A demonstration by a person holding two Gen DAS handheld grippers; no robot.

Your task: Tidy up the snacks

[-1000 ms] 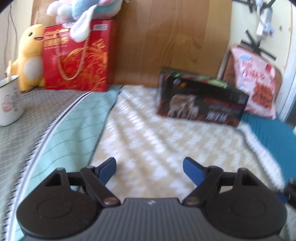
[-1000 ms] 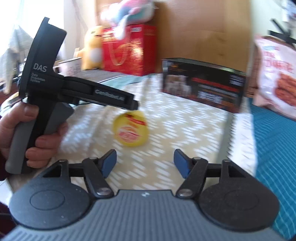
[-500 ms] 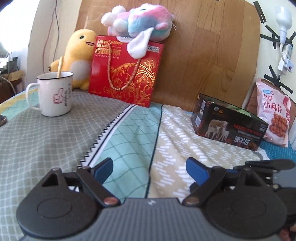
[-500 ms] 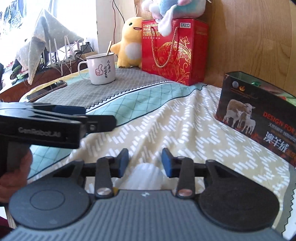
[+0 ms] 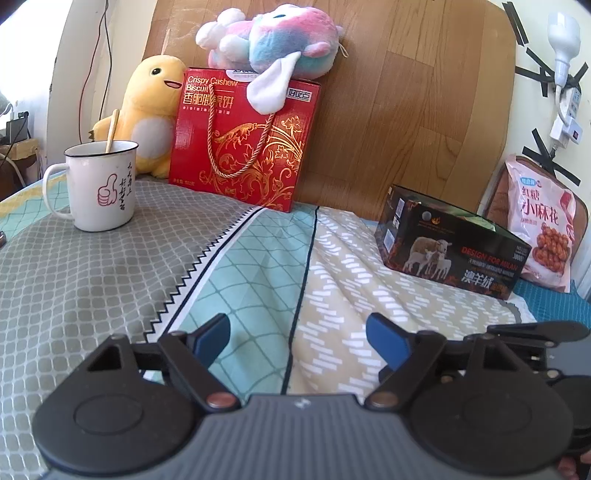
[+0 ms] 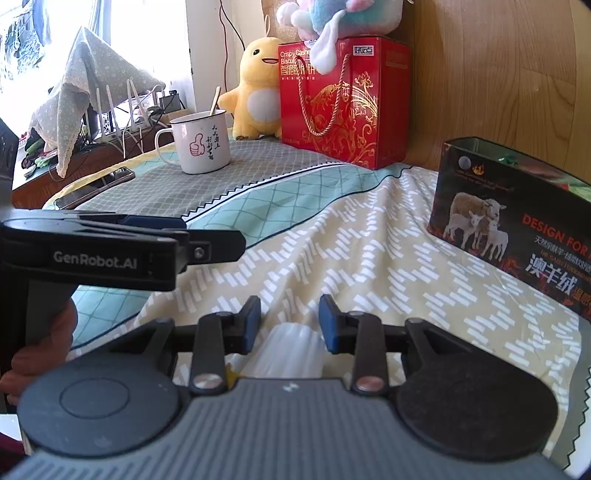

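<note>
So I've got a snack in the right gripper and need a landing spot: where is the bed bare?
Bare: the beige stretch before the black box, and the grey patch beside the mug. Crowded: the headboard row, with red biscuit box and plush toys.

— What colours are on the bed cover [image 5: 110, 280]?
— Grey with a pale lattice on the left, then a black-and-white zigzag stripe, a mint band with diamond lines, and tan with short white dashes on the right.
— And the boxes?
— The biscuit box [image 5: 243, 140] is red with gold scrollwork and a gold cord. The other box [image 5: 450, 247] is black with white sheep and orange-red lettering.
— The toys?
— One duck [image 5: 151, 114], yellow with a white belly; one plush [image 5: 273, 33] in pink, blue and white.
— The mug [image 5: 101, 184]?
— White, dark rim, a red thumbs-up drawing and black writing.
— The bag [image 5: 543, 221]?
— Pink, with brown snacks pictured.
— The tongs?
— Left tongs [image 5: 297, 338] and right tongs [image 6: 290, 319] are black with blue pads; between the right pair sits something white [image 6: 291, 350].
</note>
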